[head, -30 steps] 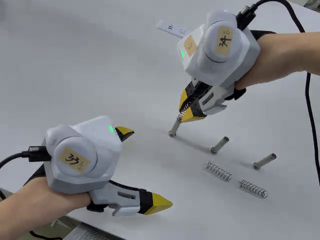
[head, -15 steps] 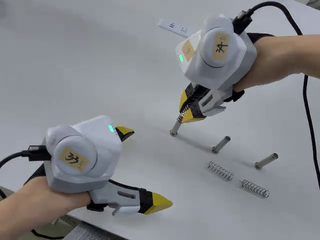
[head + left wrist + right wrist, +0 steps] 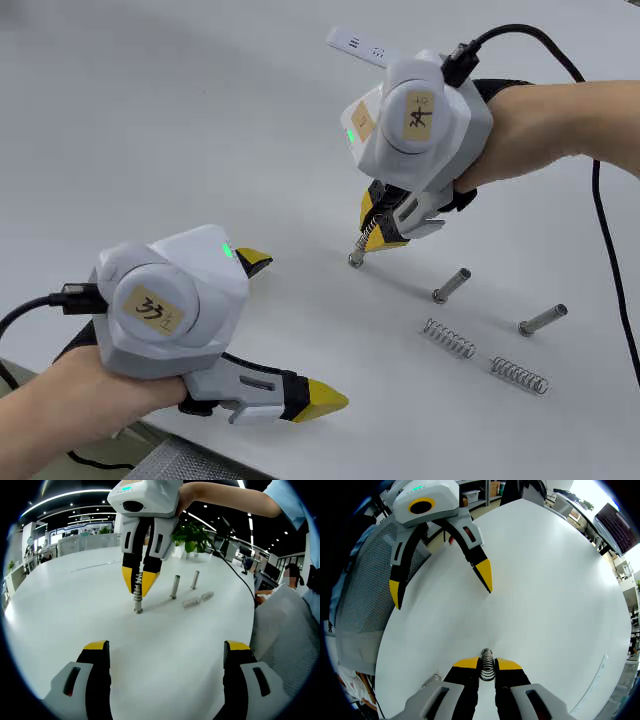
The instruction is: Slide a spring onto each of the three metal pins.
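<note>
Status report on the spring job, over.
Right hand-held gripper shut on spring, over first pin. Left hand-held gripper open, empty. Two pins bare, two springs loose. Nothing blocking.

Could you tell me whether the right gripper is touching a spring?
Touching: the right gripper view shows the spring pinched between the yellow-tipped jaws of the right gripper.

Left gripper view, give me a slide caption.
Right gripper holds a spring on an upright metal pin, two bare pins and two loose springs beside it; left gripper open.
</note>
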Motion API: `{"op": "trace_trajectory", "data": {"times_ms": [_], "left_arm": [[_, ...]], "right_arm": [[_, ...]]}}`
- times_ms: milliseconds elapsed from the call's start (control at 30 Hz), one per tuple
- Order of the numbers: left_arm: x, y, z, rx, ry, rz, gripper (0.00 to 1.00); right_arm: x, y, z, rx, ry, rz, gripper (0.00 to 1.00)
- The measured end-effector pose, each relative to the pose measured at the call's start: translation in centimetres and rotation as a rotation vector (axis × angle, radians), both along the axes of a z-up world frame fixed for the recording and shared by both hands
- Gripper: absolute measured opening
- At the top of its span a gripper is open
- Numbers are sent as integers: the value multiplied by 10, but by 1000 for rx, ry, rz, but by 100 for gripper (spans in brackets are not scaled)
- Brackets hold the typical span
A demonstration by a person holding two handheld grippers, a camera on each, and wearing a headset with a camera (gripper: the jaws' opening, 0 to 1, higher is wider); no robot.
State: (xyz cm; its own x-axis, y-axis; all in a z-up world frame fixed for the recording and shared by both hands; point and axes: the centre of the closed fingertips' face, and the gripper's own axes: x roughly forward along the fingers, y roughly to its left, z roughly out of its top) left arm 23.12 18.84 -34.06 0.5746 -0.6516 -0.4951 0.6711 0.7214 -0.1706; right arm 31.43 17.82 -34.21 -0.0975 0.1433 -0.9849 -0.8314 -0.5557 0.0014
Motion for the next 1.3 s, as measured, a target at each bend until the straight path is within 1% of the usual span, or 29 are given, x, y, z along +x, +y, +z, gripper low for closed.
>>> {"op": "trace_trajectory", "data": {"times_ms": [67,133,233,400,467,567,700,867,1033,1100,1133,1233,1300], "left_arm": [[0,0,0,2,0,1,93],[0,0,0,0,0,2,93],[0,1,-1,1,4,3,93],[0,1,-1,2,3,5,93],[-1,2,-2,1,6,5,93],[-1,3,-2,3,6,8,93],[-1,2,-2,4,6,7,93],[0,2,0,1,4,8,93],[0,2,1,2,1,11,93],[0,3,1,3,3,12,93],[0,3,1,4,2,12,93],[0,4,1,4,2,12,93],[0,4,2,5,1,13,93]], "right_arm": [[0,0,-4,-11,7,-8,8],[0,-1,-7,-20,-4,5,8],[0,-1,-13,-30,1,-1,8],[2,-4,-22,-50,-7,5,8],[2,-5,-23,-52,-10,9,8],[-1,-4,-22,-46,1,-2,8],[-2,-5,-21,-45,0,-4,8],[-4,-7,-21,-43,-2,-3,8],[-4,-6,-23,-44,10,-20,9],[-6,-6,-24,-39,23,-33,13],[-6,-6,-24,-38,26,-49,17],[-5,-5,-25,-23,28,-67,28],[-5,-5,-25,-21,34,-80,34]]}}
